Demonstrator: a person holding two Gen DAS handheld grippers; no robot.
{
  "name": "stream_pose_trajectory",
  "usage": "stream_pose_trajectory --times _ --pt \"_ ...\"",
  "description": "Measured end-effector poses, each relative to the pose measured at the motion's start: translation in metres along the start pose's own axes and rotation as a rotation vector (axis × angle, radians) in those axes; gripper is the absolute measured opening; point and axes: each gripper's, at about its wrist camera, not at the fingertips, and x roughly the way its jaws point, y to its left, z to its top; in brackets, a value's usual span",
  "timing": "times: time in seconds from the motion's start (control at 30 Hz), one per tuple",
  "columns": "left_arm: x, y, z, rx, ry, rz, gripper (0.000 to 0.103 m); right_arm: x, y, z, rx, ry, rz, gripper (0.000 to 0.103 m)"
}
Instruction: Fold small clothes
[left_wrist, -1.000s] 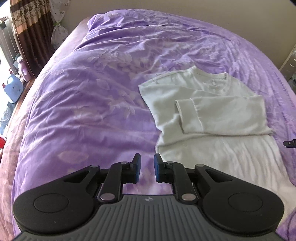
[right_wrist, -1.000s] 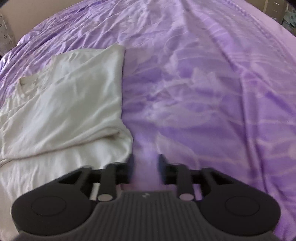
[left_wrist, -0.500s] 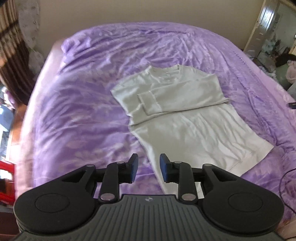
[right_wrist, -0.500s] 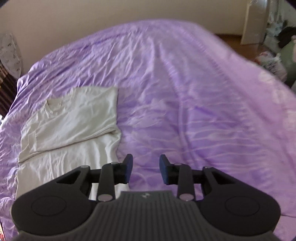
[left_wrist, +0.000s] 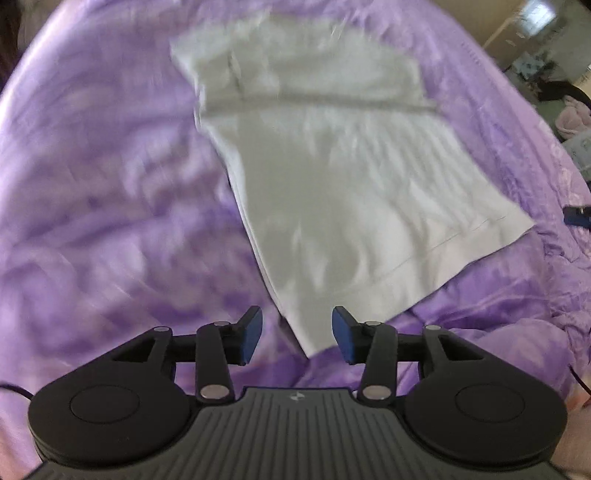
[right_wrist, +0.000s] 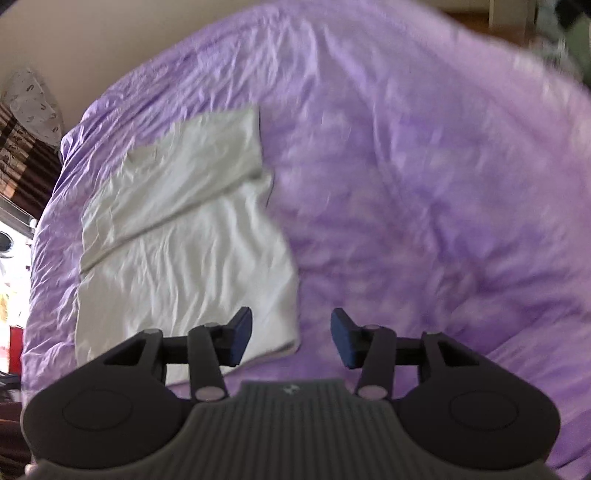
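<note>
A small white long-sleeved shirt (left_wrist: 343, 184) lies flat on the purple bedspread (left_wrist: 110, 184), both sleeves folded across its chest. My left gripper (left_wrist: 296, 334) hovers above the shirt's near left hem corner, its jaws opening, nothing pressed between its blue pads. In the right wrist view the same shirt (right_wrist: 184, 236) lies to the left. My right gripper (right_wrist: 291, 338) hangs over the shirt's near right hem corner, jaws also opening and empty. Both views are motion-blurred.
The purple bedspread (right_wrist: 424, 184) stretches wide to the right of the shirt. A brown curtain (right_wrist: 22, 155) and a pale bag (right_wrist: 33, 107) stand beyond the bed's far left. Clutter (left_wrist: 569, 110) sits past the bed's right edge. A thin cable (left_wrist: 14, 389) trails at lower left.
Both grippers have opened wider and drawn back from the sleeves toward the shirt's hem. The left view swung so the hem corner now lies under its jaws.
</note>
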Motion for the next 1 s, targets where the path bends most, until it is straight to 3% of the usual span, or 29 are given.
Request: stream_pose_trajectory --times 0.13,0.3,0.47,0.57,0.63,0.67,0.7,0.8,0.9,1.0 --pt "0.053 0.016 -0.004 -0.122 0.068 -0.052 0.055 0.038 -0.013 -0.013 0.079 0.039 0.031 0.044" --pt "0.077 0.039 -0.013 -0.258 0.092 -0.104 0.057 0.069 -0.032 -0.014 0.169 0.082 0.078 0.044" --pt "0.080 0.045 -0.021 -0.282 0.069 -0.196 0.058 0.088 -0.041 -0.011 0.236 0.076 0.140 0.044" --pt "0.082 0.041 -0.024 -0.264 0.069 -0.170 0.056 0.097 -0.044 -0.010 0.253 0.061 0.149 0.043" --pt "0.080 0.041 -0.025 -0.271 0.063 -0.171 0.041 0.098 -0.047 -0.008 0.267 0.052 0.169 0.039" --pt "0.080 0.040 -0.023 -0.277 0.068 -0.170 0.031 0.098 -0.048 -0.008 0.269 0.050 0.178 0.026" --pt "0.079 0.042 -0.023 -0.290 0.079 -0.182 0.006 0.098 -0.047 -0.008 0.266 0.053 0.190 0.014" --pt "0.064 0.036 -0.022 -0.297 0.013 -0.189 0.003 0.088 -0.040 -0.008 0.213 0.037 0.185 0.003" --pt "0.019 0.027 -0.019 -0.257 -0.122 -0.206 0.002 0.061 -0.025 0.001 0.143 -0.034 0.200 0.002" --pt "-0.021 0.019 -0.020 -0.236 -0.188 -0.188 0.002 0.026 -0.005 0.012 0.071 -0.098 0.195 0.002"
